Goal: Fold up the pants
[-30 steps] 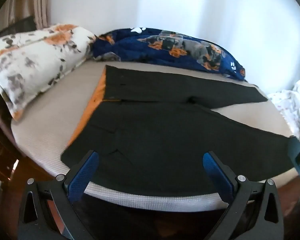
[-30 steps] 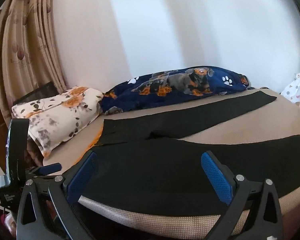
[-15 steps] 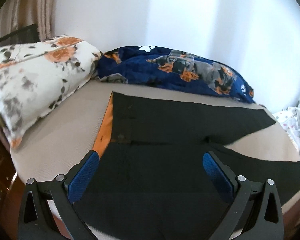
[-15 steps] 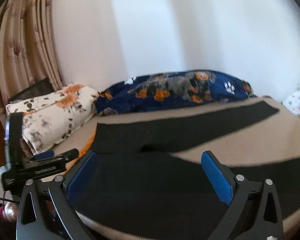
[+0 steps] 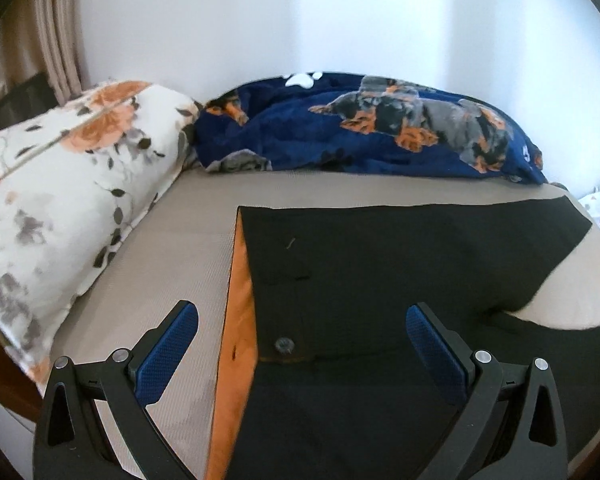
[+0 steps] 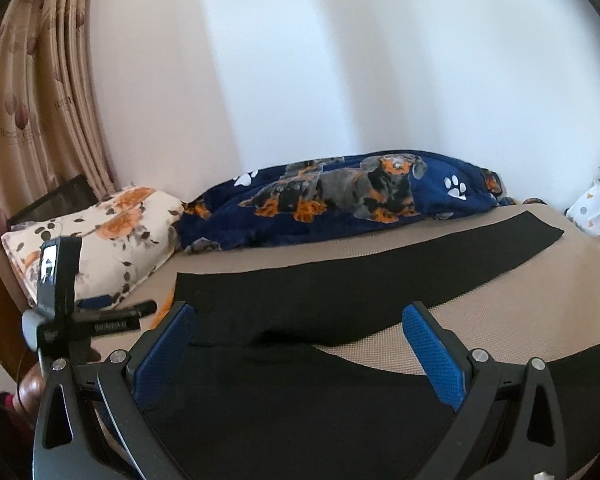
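Black pants (image 5: 380, 264) lie spread flat on a beige bed (image 5: 172, 248), legs parted toward the right, with an orange lining (image 5: 238, 312) showing along the waistband and a button (image 5: 283, 345) at the fly. My left gripper (image 5: 302, 344) hovers open just above the waistband near that button, holding nothing. In the right wrist view the pants (image 6: 340, 292) stretch across the bed, the far leg reaching right. My right gripper (image 6: 298, 344) is open over the crotch where the legs split. The left gripper (image 6: 80, 320) shows at the left edge there.
A floral pillow (image 5: 60, 200) lies at the bed's left end. A navy dog-print blanket (image 5: 380, 132) is bunched along the white wall. Curtains (image 6: 40, 120) hang at the left. A white patterned cloth (image 6: 596, 208) sits at the far right. The bed's near edge is just below both grippers.
Both grippers have moved forward over the bed and closer to the pants. The left one went from the near hem side up to the waistband. Both stayed open.
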The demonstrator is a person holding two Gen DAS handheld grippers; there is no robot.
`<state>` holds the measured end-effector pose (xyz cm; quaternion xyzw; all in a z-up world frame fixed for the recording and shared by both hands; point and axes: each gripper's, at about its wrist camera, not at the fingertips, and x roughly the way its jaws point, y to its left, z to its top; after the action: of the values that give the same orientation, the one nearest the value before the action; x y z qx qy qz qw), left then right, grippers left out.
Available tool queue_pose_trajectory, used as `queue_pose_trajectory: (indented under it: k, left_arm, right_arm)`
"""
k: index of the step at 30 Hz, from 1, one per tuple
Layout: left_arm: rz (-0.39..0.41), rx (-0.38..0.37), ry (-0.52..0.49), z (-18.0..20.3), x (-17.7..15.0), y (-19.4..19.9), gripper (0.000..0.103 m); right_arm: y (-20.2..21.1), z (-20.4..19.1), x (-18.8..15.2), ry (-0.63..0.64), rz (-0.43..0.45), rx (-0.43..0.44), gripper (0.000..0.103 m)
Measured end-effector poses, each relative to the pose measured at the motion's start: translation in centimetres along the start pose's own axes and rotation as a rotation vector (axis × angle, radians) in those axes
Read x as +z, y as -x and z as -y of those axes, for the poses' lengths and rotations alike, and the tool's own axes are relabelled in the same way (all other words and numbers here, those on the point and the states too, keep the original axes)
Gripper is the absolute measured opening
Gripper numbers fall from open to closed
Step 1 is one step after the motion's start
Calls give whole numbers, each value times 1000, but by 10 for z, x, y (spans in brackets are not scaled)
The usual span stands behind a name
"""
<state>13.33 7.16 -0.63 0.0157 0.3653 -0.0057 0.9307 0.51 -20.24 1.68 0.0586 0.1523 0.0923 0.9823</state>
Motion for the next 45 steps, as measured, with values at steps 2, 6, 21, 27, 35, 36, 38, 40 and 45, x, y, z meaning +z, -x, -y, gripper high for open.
queue_pose_trajectory:
  k: [2,6,21,27,35,36,38,40,45]
  left_arm:
    - [-30,-24,-2,-12,6,-16,103]
    - [-104,-135,18,-45,23,-55,103]
    - [-241,-375,117,-115,67,-186,94]
    - [-296,-491,96,-106,66,-213,55]
    - [-200,-436,116,-92,65,-191,10]
    - [-160,-427,98,-86,66,-177,10]
    - [-101,-419,68,-76,69,-150,10]
    - [-28,-441,42,-66,68,-115,10]
    - [129,-455,-34,-51,47,-32,10]
  right_arm:
    - [-8,3,-1,1,-17,-6,103]
    - [-22,3,-8,16,-52,-10,103]
    - [-74,20,-28,-33,-182,-17,103]
    - [-86,26,-29,-56,-209,-29,103]
    - [-94,32,-30,-96,-231,-19,103]
    - [-94,36,-30,-117,-236,-11,103]
    - [-94,43,-28,-149,-237,-2,103]
    - [-94,57,-22,-204,-237,20,103]
    - [-110,90,-4,-360,-262,115,103]
